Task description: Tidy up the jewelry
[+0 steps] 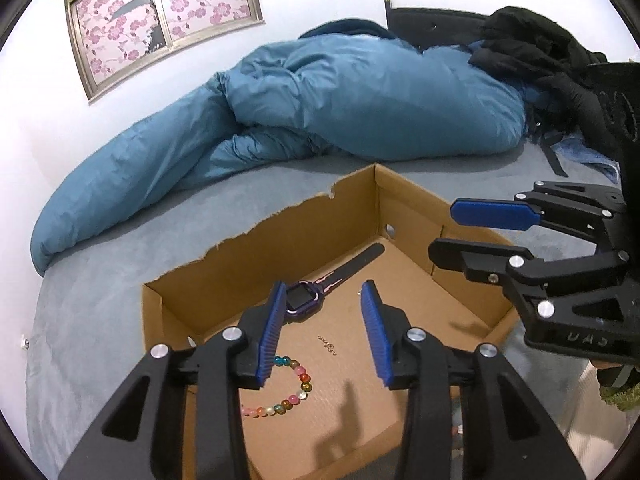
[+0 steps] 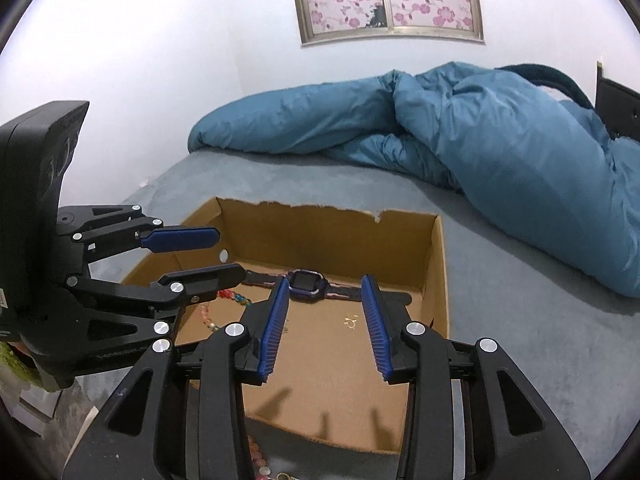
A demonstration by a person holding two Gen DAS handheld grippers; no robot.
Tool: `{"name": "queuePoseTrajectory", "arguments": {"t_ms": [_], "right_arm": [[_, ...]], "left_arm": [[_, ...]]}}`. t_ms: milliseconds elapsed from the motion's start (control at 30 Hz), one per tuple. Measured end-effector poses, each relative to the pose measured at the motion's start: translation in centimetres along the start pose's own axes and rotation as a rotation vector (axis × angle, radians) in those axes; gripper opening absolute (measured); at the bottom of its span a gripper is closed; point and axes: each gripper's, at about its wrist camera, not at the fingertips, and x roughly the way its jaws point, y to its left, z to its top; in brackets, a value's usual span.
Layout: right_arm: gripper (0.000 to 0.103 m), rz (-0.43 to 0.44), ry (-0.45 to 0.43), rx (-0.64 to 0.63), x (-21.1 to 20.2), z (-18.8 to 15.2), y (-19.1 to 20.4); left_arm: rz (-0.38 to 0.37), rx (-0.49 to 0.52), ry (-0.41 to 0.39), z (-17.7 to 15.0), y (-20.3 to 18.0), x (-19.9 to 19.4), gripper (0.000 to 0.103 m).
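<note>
Inside, cardboard box (image 1: 404, 196) holds watch (image 1: 301, 298), bead bracelet (image 1: 294, 386), chain (image 1: 328, 345).

The right gripper (image 2: 325, 322) hangs over a cardboard box (image 2: 438, 280) on a grey-blue bed (image 2: 520, 320), its blue-padded jaws apart with nothing between them. In the box lie a purple watch (image 2: 302, 282), a beaded bracelet (image 2: 230, 300) and a small gold piece (image 2: 350, 321). The left gripper (image 2: 224, 252) reaches in from the left, jaws parted. A blue duvet (image 2: 480, 128) lies behind.

Both wrist views look down into one cardboard box (image 1: 280, 236).
</note>
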Motion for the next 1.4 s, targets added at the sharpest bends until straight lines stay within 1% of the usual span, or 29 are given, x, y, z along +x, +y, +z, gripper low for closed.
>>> {"name": "queuePoseTrajectory", "arguments": {"t_ms": [200, 333, 533, 633, 700, 867, 967, 1033, 1267, 1400], "right_arm": [[0.037, 0.026, -0.050, -0.007, -2.3, 0.0, 0.5], [0.038, 0.036, -0.072, -0.051, -4.5, -0.7, 1.0], [0.038, 0.049, -0.053, -0.120, -7.2, -2.9, 1.1], [0.038, 0.049, -0.027, -0.144, -8.2, -4.3, 1.0], [0.038, 0.045, -0.002, -0.156, -8.6, -5.4, 1.1], [0.038, 0.055, 0.064, -0.157, -8.5, -7.9, 0.7], [0.038, 0.068, 0.118, -0.151, -7.8, -9.6, 0.4], [0.036, 0.076, 0.157, -0.160, -7.1, -10.6, 0.4], [0.026, 0.110, 0.258, -0.231, -3.9, -12.6, 0.6], [0.024, 0.126, 0.287, -0.247, -2.2, -12.9, 0.6]], "left_arm": [[-0.002, -0.009, -0.071, -1.2, -0.2, -4.0, 0.038], [-0.015, -0.015, -0.119, -2.5, -0.2, -7.1, 0.038], [-0.041, -0.051, -0.143, -5.6, 0.0, -10.5, 0.038], [-0.060, -0.045, -0.142, -7.5, -0.5, -11.4, 0.038], [-0.087, -0.035, -0.134, -8.9, -1.2, -11.7, 0.038], [-0.133, -0.015, -0.091, -11.4, -3.3, -11.0, 0.038], [-0.166, 0.008, -0.060, -12.5, -4.9, -9.7, 0.038], [-0.188, 0.032, -0.043, -13.1, -6.2, -8.7, 0.038], [-0.229, 0.088, -0.003, -13.8, -9.0, -5.1, 0.038], [-0.257, 0.142, 0.013, -14.1, -10.3, -3.4, 0.038]]}}
